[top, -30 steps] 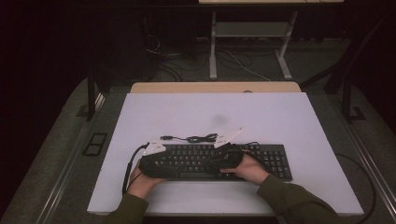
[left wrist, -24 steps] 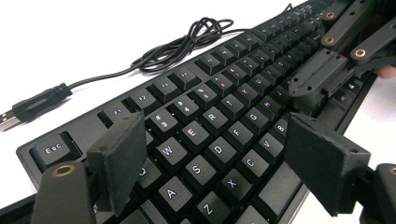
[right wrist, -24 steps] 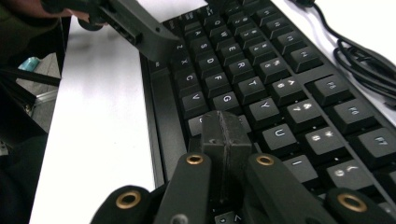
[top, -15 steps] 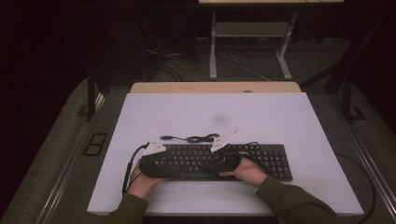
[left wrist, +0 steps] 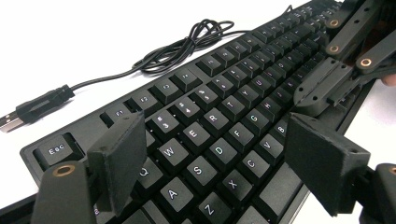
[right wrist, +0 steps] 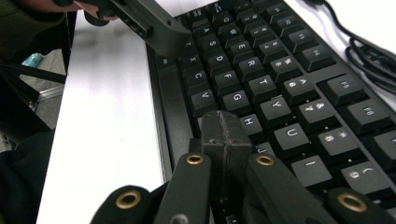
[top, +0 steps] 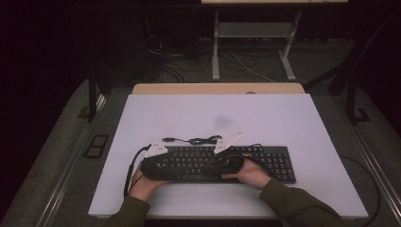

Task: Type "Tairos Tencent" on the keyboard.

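Left gripper view: we see the left gripper (left wrist: 212, 158) with jaws spread, nothing between them, over the A and S keys.
Right gripper view: our right gripper (right wrist: 225, 133) has its jaws pressed together, tips over the H key.
Keyboard (top: 265, 161): it lies at the desk's (top: 283, 118) near edge.
Cable (top: 198, 140): coiled just behind the keyboard.

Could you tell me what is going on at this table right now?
A person holds a gripper in each hand over a black keyboard lying on the white table. The left gripper hovers with jaws open above the Q, A and S keys. The right gripper, jaws shut, points down near the H key. The keyboard's USB cable lies coiled and unplugged behind it.
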`<action>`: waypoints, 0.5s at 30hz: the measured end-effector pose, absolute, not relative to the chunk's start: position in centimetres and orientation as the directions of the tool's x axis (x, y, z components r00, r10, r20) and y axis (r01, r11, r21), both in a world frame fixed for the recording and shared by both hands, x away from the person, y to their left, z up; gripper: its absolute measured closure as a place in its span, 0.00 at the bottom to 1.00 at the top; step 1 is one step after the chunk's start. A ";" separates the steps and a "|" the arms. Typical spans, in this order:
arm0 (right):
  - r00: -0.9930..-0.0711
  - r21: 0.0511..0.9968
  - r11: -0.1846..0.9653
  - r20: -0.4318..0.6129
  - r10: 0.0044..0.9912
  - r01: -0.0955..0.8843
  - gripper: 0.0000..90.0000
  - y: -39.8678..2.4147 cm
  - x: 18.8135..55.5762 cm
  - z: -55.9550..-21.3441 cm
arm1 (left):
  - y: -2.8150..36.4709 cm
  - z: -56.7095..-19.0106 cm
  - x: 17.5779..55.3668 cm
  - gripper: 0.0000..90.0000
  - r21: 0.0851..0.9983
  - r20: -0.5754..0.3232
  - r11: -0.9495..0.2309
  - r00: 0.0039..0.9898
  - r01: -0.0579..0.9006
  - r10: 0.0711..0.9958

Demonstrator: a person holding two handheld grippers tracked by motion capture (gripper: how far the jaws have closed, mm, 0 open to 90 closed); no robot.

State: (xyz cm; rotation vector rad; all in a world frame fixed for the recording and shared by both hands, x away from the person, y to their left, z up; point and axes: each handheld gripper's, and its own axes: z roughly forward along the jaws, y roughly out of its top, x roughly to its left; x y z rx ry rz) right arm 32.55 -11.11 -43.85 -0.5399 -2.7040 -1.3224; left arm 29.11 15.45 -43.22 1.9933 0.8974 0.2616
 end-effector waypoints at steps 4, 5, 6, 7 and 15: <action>-0.934 0.759 0.549 0.229 0.275 0.349 0.98 -11.3 32.5 -43.6 | 15.5 -43.2 29.1 0.23 0.811 -0.157 -0.325 0.716 0.487 0.680; -0.933 0.766 0.540 0.227 0.280 0.349 0.96 -11.4 32.5 -43.5 | 15.5 -43.1 29.1 0.24 0.812 -0.156 -0.326 0.717 0.485 0.680; -0.932 0.770 0.534 0.228 0.283 0.351 0.93 -11.5 32.6 -43.4 | 15.5 -43.1 29.1 0.24 0.813 -0.155 -0.325 0.717 0.483 0.680; -0.930 0.773 0.527 0.230 0.286 0.353 0.90 -11.6 32.6 -43.3 | 15.5 -43.1 29.1 0.25 0.814 -0.156 -0.324 0.718 0.483 0.678; -0.915 0.793 0.483 0.225 0.335 0.371 0.65 -12.6 33.0 -42.9 | 15.3 -43.0 28.8 0.38 0.815 -0.159 -0.331 0.733 0.475 0.662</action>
